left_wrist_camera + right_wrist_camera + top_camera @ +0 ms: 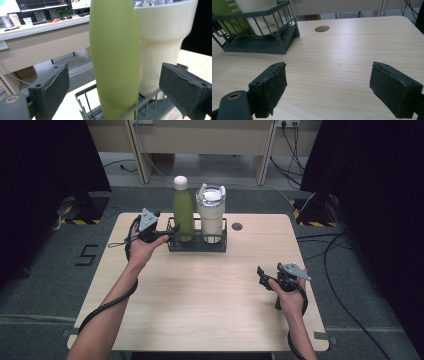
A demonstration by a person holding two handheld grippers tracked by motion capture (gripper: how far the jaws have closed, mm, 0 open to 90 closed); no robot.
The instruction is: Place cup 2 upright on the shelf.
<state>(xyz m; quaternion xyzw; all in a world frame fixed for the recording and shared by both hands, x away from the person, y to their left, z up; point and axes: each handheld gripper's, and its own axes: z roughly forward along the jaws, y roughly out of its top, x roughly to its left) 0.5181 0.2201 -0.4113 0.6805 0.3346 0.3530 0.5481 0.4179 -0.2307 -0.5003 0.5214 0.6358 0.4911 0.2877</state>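
Currently left gripper (169,234) is spread at the green bottle (183,210) (far-left, in rack (197,245)), not pinching. Right gripper (261,275) spread too, near-right.

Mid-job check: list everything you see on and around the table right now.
bottle: one, green with white cap, left side of rack
tumbler: one, cream with clear lid, right side of rack
wire rack: one, dark grey, far middle of table
table: one, light wood
cable hole: one, grey, right of rack
left tongs: black, open, at rack's left end, aimed at bottle
right tongs: black, open, above bare tabletop, near right
hands: two, left hand, right hand, each holding its tongs
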